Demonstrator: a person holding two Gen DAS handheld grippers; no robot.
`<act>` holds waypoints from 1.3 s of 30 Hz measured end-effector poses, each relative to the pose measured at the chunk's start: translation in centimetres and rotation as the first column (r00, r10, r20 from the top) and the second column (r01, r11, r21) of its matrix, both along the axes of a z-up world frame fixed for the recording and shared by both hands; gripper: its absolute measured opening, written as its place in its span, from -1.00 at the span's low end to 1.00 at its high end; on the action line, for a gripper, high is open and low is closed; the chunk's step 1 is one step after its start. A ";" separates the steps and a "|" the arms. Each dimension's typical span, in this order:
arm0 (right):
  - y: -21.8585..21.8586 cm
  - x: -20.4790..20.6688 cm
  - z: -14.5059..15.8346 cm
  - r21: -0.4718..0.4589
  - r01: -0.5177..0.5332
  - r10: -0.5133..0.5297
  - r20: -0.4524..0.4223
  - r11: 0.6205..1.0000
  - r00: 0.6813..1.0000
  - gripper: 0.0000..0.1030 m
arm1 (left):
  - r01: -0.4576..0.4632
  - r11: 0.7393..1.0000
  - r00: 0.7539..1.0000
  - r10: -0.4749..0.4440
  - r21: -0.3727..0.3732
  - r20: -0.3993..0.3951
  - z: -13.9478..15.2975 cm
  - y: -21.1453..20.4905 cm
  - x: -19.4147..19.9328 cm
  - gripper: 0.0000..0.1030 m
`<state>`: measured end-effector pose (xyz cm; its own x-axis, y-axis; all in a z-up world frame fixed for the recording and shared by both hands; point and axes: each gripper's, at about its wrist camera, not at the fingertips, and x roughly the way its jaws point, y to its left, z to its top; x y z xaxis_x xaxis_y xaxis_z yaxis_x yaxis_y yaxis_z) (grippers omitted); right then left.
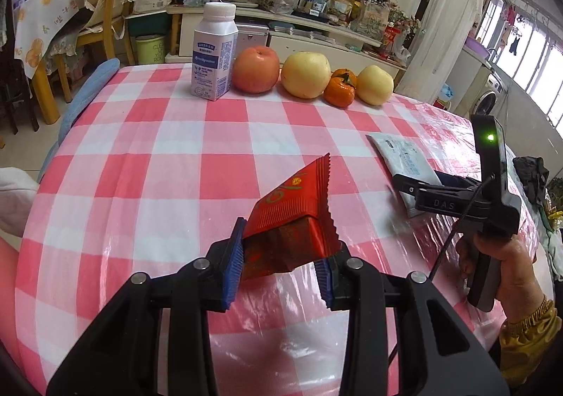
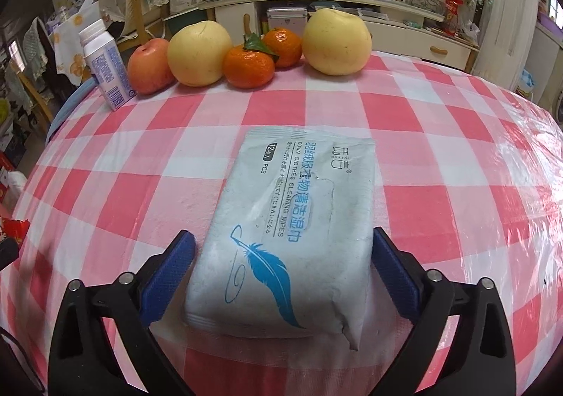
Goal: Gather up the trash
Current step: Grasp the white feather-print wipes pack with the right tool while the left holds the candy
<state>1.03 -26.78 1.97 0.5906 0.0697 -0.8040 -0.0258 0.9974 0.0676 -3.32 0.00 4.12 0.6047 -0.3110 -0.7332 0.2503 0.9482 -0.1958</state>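
Observation:
A red snack wrapper point(image 1: 292, 199) with a zigzag edge is pinched between the blue pads of my left gripper point(image 1: 281, 248), which is shut on it and holds it above the pink checked tablecloth point(image 1: 158, 149). A white pack of cleaning wipes point(image 2: 292, 220) with a blue feather print lies flat on the cloth. My right gripper point(image 2: 283, 236) straddles its near end, open, with a gap showing between each pad and the pack. In the left wrist view the same wipes pack point(image 1: 401, 156) lies at the right, under the right gripper held by a hand point(image 1: 506, 255).
Along the table's far edge stand a white milk bottle point(image 1: 214, 54), a red apple point(image 1: 256, 69), two yellow pears point(image 1: 305, 75), and two tangerines point(image 1: 339, 91). Beyond are a wooden chair point(image 1: 105, 19), a cluttered TV shelf point(image 1: 281, 23) and a green bin point(image 1: 149, 49).

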 end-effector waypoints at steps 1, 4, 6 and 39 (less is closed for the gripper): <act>0.2 -0.1 0.1 -0.016 -0.020 0.021 0.006 1.000 1.000 0.61 | -0.006 1.000 1.000 0.006 -0.004 0.000 0.0 0.1 -0.3 -0.27; 0.9 -0.3 0.1 -0.042 -0.069 0.070 0.008 0.997 0.998 0.51 | -0.021 1.000 1.000 0.021 -0.022 -0.002 -0.1 0.4 -1.0 -0.27; 1.1 -0.5 0.1 -0.030 -0.097 0.097 0.012 0.995 0.995 0.46 | -0.028 0.999 1.000 0.028 -0.038 -0.010 -0.3 0.7 -1.3 -0.27; 6.9 -5.0 0.7 0.138 -0.319 0.319 0.020 0.938 0.947 0.74 | -0.025 0.986 1.000 0.027 -0.168 0.009 0.0 3.9 -2.8 -0.27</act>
